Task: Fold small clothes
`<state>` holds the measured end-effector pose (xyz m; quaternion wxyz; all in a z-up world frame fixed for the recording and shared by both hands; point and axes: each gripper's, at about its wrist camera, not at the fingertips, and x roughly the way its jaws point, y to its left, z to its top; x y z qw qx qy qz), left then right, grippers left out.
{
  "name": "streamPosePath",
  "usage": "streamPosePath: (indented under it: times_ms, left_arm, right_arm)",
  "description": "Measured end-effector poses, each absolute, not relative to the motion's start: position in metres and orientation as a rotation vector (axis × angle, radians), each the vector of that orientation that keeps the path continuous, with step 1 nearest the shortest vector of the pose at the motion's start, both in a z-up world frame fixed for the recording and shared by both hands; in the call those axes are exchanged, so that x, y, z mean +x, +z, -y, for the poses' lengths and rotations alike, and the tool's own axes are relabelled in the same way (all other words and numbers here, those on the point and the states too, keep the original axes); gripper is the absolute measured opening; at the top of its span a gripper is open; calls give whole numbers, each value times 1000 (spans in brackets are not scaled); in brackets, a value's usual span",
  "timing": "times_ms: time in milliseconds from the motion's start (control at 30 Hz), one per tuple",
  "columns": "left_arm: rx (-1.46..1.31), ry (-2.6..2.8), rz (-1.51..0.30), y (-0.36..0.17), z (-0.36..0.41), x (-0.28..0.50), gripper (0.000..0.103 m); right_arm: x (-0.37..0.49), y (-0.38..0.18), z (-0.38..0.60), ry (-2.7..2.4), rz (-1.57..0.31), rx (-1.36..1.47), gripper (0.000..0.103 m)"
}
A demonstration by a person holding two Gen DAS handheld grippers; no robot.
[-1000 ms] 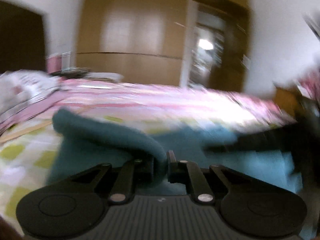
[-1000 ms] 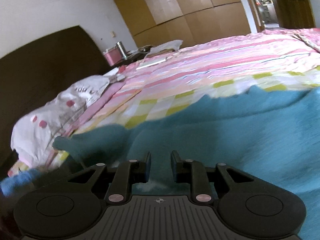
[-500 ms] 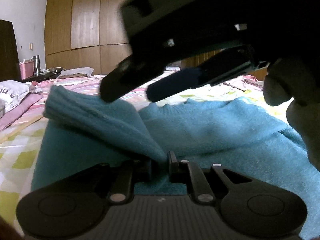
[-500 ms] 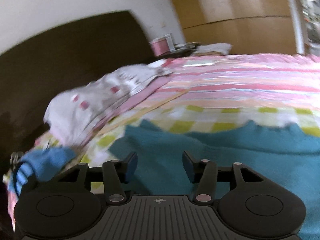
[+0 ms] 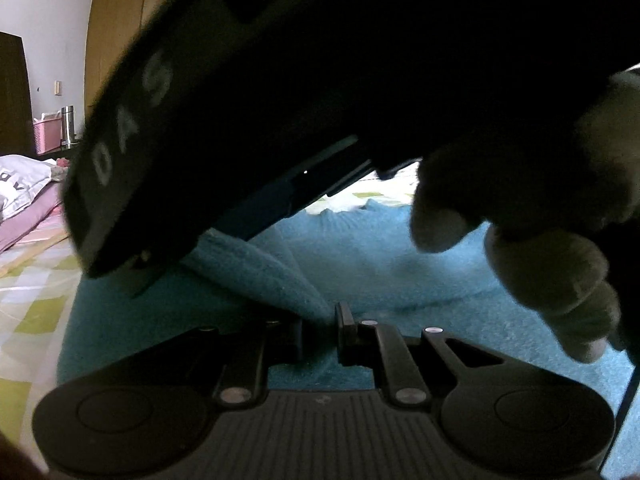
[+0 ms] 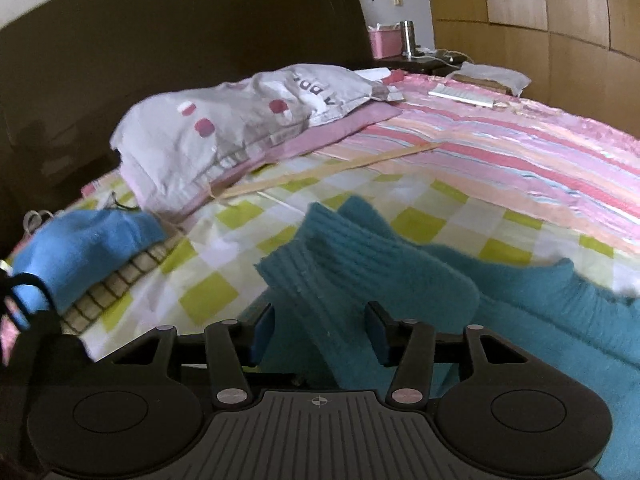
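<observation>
A teal knit sweater (image 5: pixel 400 264) lies on the bed. My left gripper (image 5: pixel 320 328) is shut on a raised fold of the sweater (image 5: pixel 276 280), close to the cloth below. The right gripper's black body (image 5: pixel 280 100) and a gloved hand (image 5: pixel 540 260) pass just over it and hide most of that view. In the right wrist view my right gripper (image 6: pixel 320 332) is open, its jaws on either side of the sweater's ribbed sleeve (image 6: pixel 352 264), not closed on it.
The bed has a checked green and pink striped cover (image 6: pixel 480 168). A pillow (image 6: pixel 248 120) lies at the head. A folded blue garment on a checked one (image 6: pixel 84 252) sits at the left. A dark headboard (image 6: pixel 160 40) stands behind.
My right gripper has swung left over the left one and opened wide around the sleeve. My left gripper has stayed shut on the fold and kept low.
</observation>
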<state>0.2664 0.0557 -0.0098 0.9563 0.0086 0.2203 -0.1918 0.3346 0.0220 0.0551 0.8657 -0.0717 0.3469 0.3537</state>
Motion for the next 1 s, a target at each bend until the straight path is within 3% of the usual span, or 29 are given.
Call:
streamPosePath:
  times_ms: [100, 200, 733, 1000]
  left_arm:
    - [13, -389, -445, -9, -58, 266, 19]
    - [10, -383, -433, -9, -60, 265, 19]
    - [-86, -341, -295, 13, -81, 246, 45]
    - [-45, -274, -453, -15, -77, 273, 46]
  right_arm:
    - [342, 55, -14, 688, -743, -89, 16]
    - [348, 60, 3, 634, -731, -39, 11]
    - [358, 89, 164, 244, -545, 241, 10]
    - [344, 22, 216, 102, -640, 362, 13]
